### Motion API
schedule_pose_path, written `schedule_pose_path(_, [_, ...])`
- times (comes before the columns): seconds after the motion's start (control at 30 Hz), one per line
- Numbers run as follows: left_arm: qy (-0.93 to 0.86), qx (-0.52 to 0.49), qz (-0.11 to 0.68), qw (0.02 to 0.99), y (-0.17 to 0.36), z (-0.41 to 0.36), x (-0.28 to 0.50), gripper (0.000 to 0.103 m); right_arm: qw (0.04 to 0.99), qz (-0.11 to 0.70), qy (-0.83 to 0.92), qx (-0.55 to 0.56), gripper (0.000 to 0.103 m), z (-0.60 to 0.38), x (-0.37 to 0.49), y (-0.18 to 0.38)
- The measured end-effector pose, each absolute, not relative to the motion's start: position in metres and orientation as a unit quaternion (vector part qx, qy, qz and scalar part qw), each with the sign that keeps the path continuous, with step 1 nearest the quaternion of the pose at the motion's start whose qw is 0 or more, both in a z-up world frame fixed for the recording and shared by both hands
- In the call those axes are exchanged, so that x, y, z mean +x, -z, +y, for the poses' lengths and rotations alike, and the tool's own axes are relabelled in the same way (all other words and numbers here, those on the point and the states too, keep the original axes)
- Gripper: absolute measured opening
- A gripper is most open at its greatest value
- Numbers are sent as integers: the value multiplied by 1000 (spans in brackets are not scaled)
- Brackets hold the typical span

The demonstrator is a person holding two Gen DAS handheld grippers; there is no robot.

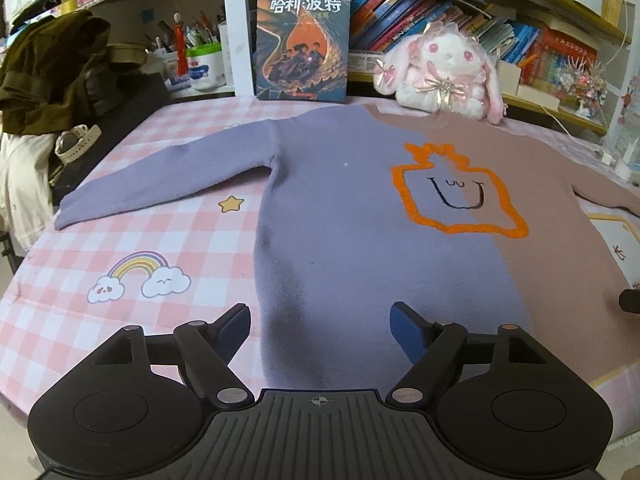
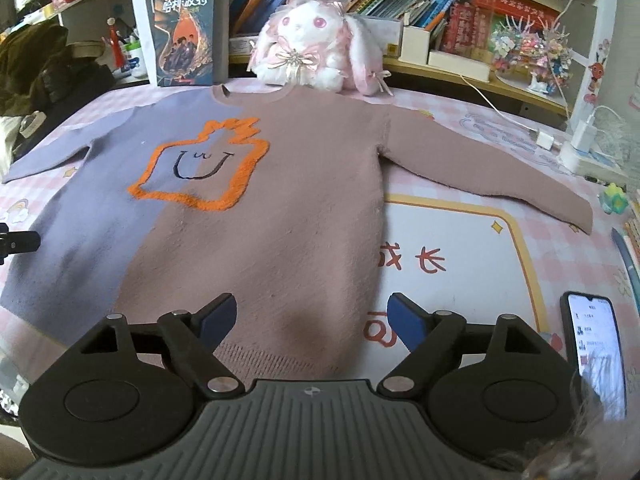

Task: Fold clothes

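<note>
A two-tone sweater [image 1: 340, 208] lies flat and face up on the table, purple on its left half and dusty pink on its right [image 2: 288, 200], with an orange outlined smiley patch [image 1: 460, 192] on the chest. Both sleeves are spread out sideways. My left gripper [image 1: 320, 326] is open and empty, hovering over the purple hem area. My right gripper [image 2: 310, 318] is open and empty over the pink hem area. The tip of the right gripper shows at the right edge of the left wrist view [image 1: 630, 300].
A pink checked tablecloth [image 1: 140, 240] covers the table. A plush rabbit [image 2: 316, 56] and an upright book [image 1: 302, 40] stand behind the collar. A lit phone [image 2: 596, 344] lies at the near right. A charger and cable [image 2: 576, 140] lie far right. Dark clothes [image 1: 48, 76] are piled at the left.
</note>
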State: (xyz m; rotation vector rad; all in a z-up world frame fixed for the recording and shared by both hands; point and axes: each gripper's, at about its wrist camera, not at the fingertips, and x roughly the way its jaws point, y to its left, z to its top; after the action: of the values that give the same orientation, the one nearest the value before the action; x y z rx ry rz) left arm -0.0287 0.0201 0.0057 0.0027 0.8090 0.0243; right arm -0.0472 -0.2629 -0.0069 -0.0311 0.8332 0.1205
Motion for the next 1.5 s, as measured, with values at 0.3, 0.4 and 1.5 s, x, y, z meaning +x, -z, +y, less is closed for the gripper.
schedule_pose_path(0.3, [24,-7,395,918,-2,80,-21,79,915,404,-7,-9,87,-210,-55,1])
schedule_pose_path(0.4, [25,-17,393,919,-1,109,-18,79,914,405,1,-13,89,-183,-59,0])
schedule_pose_path(1.5, [-86,-289,339,891,22,317,71,28,907,408,103,-16,89,-83,-67,-6])
